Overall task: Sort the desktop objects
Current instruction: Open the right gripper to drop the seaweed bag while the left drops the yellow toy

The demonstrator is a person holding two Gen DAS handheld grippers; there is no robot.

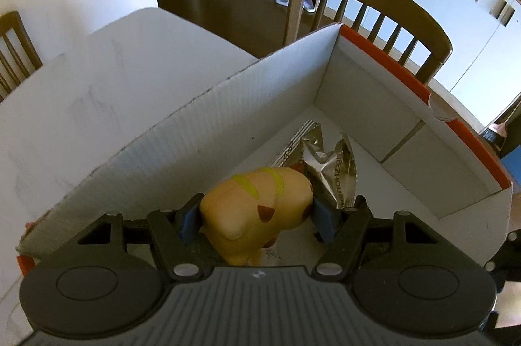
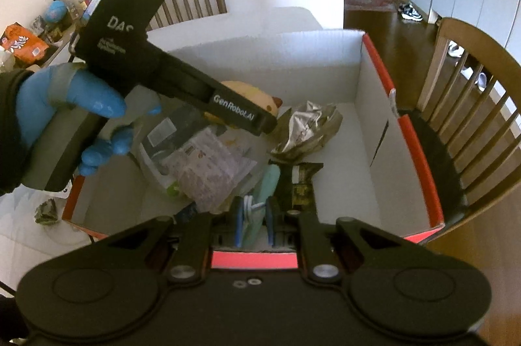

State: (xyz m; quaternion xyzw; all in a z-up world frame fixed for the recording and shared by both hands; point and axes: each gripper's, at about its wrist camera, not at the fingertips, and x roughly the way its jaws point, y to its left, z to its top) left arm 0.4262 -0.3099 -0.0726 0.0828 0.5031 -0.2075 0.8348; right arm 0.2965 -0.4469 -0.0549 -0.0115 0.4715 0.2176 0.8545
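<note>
My left gripper (image 1: pixel 257 220) is shut on a yellow squishy toy (image 1: pixel 257 209) with brown spots and holds it inside the white cardboard box (image 1: pixel 182 150) with the orange rim. The toy also shows in the right wrist view (image 2: pixel 257 98), behind the left gripper (image 2: pixel 260 114). My right gripper (image 2: pixel 255 223) is shut on a pale green flat object (image 2: pixel 265 193) with a white cord, above the box's near edge. In the box lie a silver foil wrapper (image 2: pixel 306 131), clear plastic packets (image 2: pixel 208 163) and a dark green sachet (image 2: pixel 299 183).
The box (image 2: pixel 384 134) stands on a white table (image 1: pixel 81 79). Wooden chairs (image 2: pixel 472 105) stand right of the box and behind the table. A small crumpled wrapper (image 2: pixel 45 210) lies on the table left of the box. A cluttered side table (image 2: pixel 29 43) is at far left.
</note>
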